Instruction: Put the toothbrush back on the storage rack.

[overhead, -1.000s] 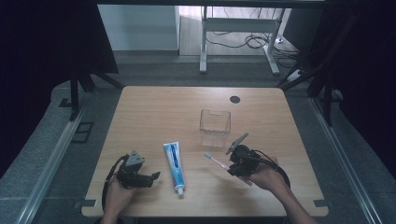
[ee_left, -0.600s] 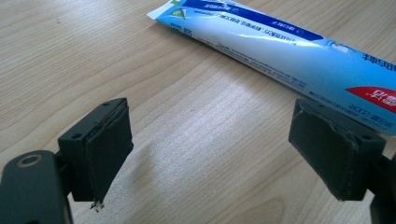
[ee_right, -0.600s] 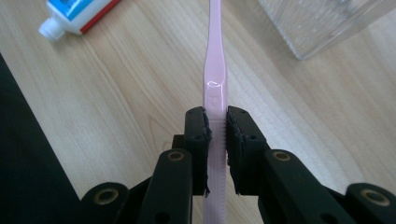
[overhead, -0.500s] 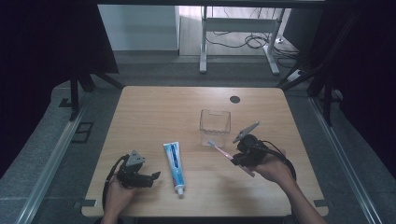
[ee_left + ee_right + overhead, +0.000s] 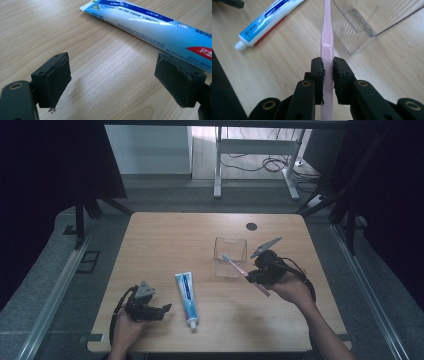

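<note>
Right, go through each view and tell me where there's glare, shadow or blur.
High view: dark surround, soft overall; the clear plastic box is faint. Left gripper view: print on the blue-and-white toothpaste tube smears toward the right edge; a soft shadow lies beside the left jaw. Right gripper view: a small highlight sits on the pink toothbrush, and the box's ribbed walls catch streaks of light.

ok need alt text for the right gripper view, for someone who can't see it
The right tongs clamp a pink toothbrush by its handle, with the brush running straight up and away over a pale wooden table. A clear plastic container stands just to the upper right of it, and a blue and white toothpaste tube lies at upper left.
</note>
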`<state>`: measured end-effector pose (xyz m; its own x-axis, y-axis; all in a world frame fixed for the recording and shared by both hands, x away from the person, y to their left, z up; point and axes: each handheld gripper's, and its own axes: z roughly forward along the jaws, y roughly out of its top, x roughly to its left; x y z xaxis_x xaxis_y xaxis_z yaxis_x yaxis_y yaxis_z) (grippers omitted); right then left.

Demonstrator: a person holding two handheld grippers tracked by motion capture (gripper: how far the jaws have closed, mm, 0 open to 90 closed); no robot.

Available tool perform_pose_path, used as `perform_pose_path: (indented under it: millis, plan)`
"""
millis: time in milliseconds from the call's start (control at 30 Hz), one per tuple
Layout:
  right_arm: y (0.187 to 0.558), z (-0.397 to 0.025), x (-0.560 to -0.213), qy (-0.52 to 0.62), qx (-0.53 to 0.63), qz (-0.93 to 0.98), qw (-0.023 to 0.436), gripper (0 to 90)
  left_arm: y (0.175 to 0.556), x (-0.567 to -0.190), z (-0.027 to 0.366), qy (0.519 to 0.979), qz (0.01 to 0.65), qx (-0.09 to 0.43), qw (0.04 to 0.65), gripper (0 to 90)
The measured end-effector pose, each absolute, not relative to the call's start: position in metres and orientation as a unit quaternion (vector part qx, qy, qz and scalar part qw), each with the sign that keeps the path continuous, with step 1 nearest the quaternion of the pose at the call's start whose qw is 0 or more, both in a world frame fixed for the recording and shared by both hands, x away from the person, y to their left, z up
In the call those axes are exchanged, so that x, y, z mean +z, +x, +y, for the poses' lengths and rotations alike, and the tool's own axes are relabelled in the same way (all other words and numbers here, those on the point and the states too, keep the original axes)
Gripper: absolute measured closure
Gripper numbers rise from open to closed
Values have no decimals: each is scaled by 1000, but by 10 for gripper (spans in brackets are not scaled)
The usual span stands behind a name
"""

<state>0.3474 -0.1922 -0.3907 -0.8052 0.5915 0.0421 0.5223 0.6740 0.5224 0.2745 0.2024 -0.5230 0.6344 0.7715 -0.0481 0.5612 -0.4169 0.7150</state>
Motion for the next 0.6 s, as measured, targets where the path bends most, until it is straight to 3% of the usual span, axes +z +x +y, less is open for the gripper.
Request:
perform_pose_path:
  millis: [600]
  plan:
    - [379, -179, -391, 334, 295, 892, 76, 789, 274, -522, 203, 824, 400, 134, 378, 128]
